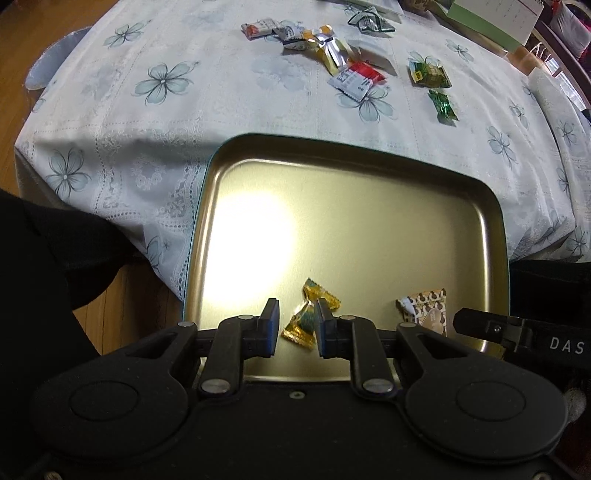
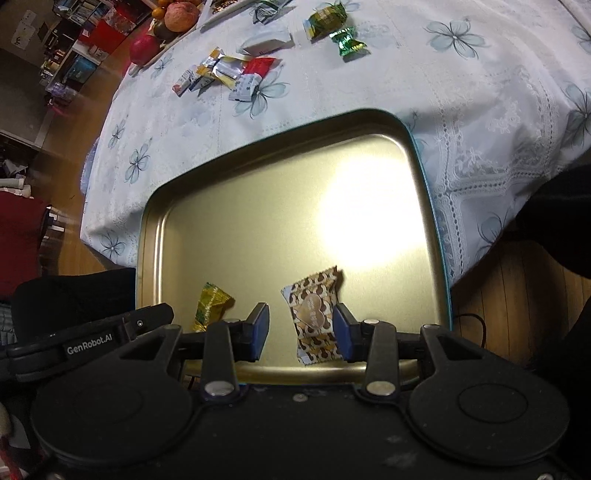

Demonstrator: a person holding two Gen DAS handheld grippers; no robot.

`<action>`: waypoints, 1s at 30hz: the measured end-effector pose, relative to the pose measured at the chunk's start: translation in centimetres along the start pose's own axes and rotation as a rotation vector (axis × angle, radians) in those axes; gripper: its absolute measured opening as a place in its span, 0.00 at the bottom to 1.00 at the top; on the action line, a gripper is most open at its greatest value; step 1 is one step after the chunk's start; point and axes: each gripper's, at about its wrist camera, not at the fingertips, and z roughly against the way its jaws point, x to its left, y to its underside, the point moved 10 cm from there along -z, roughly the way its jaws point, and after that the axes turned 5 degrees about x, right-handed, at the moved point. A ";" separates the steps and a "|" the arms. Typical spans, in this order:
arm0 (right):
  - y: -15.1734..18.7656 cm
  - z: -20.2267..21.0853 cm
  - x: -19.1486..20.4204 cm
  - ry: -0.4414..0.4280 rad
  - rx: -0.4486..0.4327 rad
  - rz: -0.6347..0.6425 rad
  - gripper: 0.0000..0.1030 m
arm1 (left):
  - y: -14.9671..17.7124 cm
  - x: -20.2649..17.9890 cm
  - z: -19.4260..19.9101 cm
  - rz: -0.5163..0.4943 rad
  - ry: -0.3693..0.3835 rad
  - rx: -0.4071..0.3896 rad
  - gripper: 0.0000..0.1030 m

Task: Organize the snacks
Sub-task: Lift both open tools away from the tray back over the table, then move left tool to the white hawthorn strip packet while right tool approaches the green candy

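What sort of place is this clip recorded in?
Most likely a home dining or living room: a floral lace tablecloth over a table, a plate of fruit at its far edge, cluttered shelves and a wooden floor.

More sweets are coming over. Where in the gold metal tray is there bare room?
The gold metal tray is bare from its far rim to mid-floor. Crowded: the near edge, with the yellow-wrapped candy and brown patterned packet.

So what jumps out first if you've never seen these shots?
The gold tray fills the middle, with a bright glare on its floor. Two sweets lie in its near end: a yellow candy and a brown packet. More snacks are scattered on the floral cloth beyond.
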 end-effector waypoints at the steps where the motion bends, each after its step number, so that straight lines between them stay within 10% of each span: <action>1: -0.7 0.4 0.3 -0.004 -0.002 0.005 0.40 | -0.6 -0.1 0.3 -0.003 -0.001 -0.008 0.27; 30: -21.1 -0.6 -0.9 0.096 -0.066 -0.047 0.42 | -18.6 2.6 -1.0 0.073 -0.032 -0.061 0.27</action>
